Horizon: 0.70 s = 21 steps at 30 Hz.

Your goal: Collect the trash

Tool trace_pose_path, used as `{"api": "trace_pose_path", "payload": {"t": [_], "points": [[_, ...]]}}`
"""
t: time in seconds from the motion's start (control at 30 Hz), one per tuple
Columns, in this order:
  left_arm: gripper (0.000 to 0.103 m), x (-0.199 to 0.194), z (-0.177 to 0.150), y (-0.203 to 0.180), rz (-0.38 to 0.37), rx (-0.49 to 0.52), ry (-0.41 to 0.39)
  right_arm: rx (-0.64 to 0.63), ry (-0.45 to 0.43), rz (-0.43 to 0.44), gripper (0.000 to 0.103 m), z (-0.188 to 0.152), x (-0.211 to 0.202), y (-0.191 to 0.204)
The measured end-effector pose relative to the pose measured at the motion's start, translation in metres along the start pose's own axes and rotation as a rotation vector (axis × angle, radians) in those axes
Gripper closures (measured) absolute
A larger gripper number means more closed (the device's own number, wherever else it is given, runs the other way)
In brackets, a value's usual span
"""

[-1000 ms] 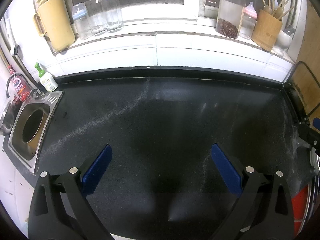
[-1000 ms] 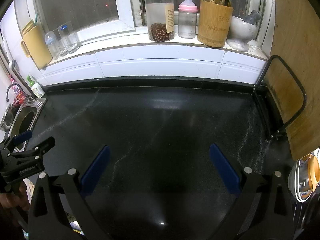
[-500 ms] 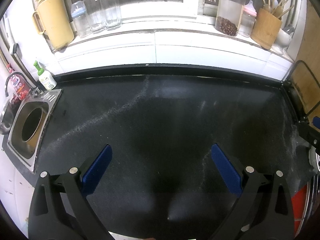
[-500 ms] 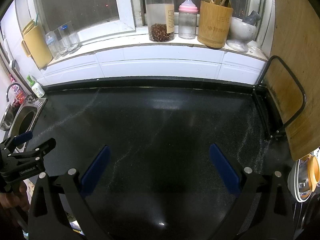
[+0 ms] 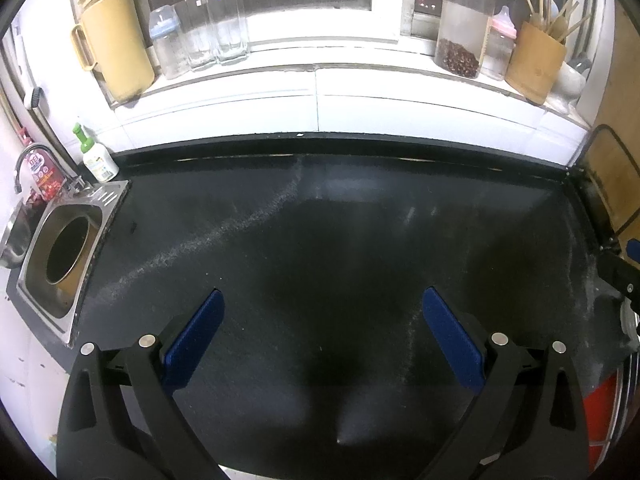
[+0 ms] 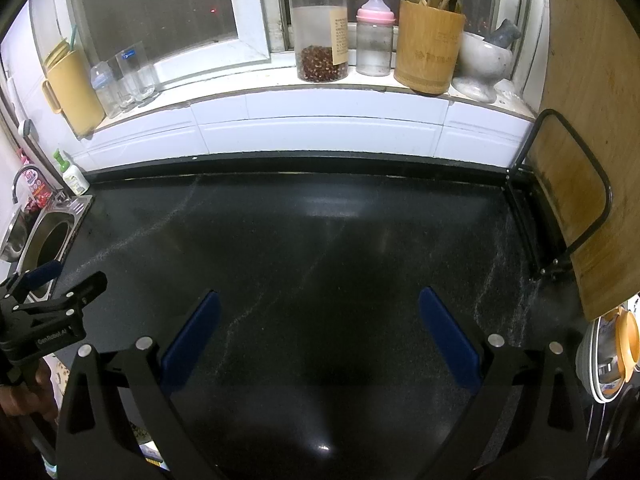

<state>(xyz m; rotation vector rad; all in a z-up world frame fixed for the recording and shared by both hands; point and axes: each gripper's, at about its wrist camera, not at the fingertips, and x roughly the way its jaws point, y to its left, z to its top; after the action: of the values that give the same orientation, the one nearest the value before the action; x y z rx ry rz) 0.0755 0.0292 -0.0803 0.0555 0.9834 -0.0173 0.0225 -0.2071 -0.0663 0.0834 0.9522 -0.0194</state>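
Overhead light is glaring off the dark countertop (image 6: 320, 208) ahead of the right gripper (image 6: 319, 330) and bleaching the white sill tiles (image 5: 316, 100). Fisheye distortion is bending the edges; black vignetting is darkening the corners. Focus is staying fairly sharp.

Both wrist views above countertop (image 5: 320, 240), facing window

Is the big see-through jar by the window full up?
No. The jar holds only a low layer of reddish-brown bits at the bottom; above that it looks empty.
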Motion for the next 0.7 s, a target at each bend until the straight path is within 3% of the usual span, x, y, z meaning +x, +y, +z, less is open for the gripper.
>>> {"api": "trace_pose_path", "payload": {"t": [0.33, 0.47, 0.7], "points": [[0.007, 0.035, -0.007, 0.008, -0.008, 0.022, 0.0, -0.003, -0.01, 0.011, 0.007, -0.012, 0.022, -0.011], [0.007, 0.086, -0.018, 0.032, 0.024, 0.045, 0.003, 0.037, -0.023, 0.013, 0.007, -0.025, 0.059, -0.053], [0.007, 0.162, -0.024, 0.105, 0.064, -0.001, 0.008, 0.037, -0.026, -0.123, 0.007, -0.056, 0.135, -0.15]]}}
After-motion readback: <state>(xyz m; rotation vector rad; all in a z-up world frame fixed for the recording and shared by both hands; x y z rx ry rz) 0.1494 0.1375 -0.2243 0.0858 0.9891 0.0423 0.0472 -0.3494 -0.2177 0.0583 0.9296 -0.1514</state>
